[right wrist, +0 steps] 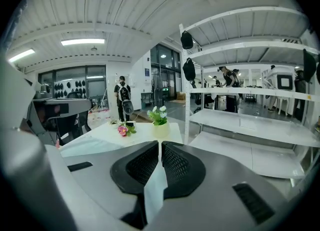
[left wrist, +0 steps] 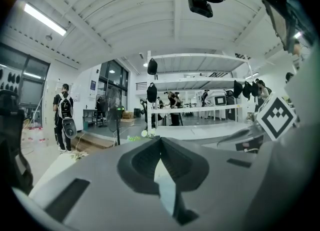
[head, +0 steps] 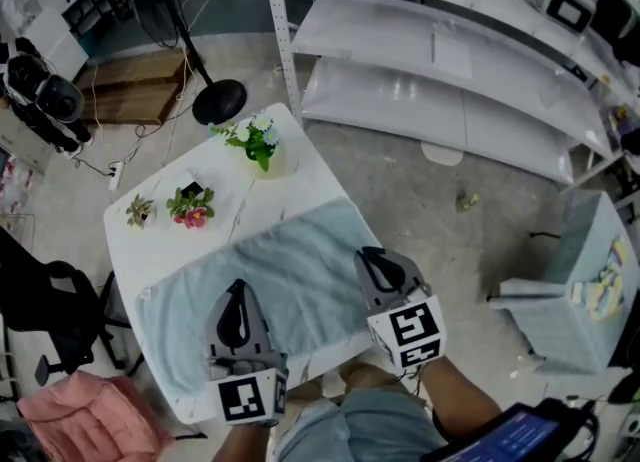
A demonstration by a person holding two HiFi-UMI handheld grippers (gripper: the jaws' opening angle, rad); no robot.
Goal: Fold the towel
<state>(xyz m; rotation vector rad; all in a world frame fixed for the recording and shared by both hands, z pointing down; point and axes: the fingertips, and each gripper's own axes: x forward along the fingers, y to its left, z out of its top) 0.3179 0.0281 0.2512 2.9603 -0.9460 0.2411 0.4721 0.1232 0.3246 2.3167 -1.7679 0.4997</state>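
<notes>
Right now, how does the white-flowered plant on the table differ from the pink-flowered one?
The white-flowered plant has white blooms; the pink-flowered plant has pink ones. The white-flowered plant stands taller, in a pale vase, while the pink-flowered one sits low. The white-flowered plant is by the far corner of the table; the pink-flowered one is nearer the towel. Both have green leaves and stand on that table beyond the towel.
</notes>
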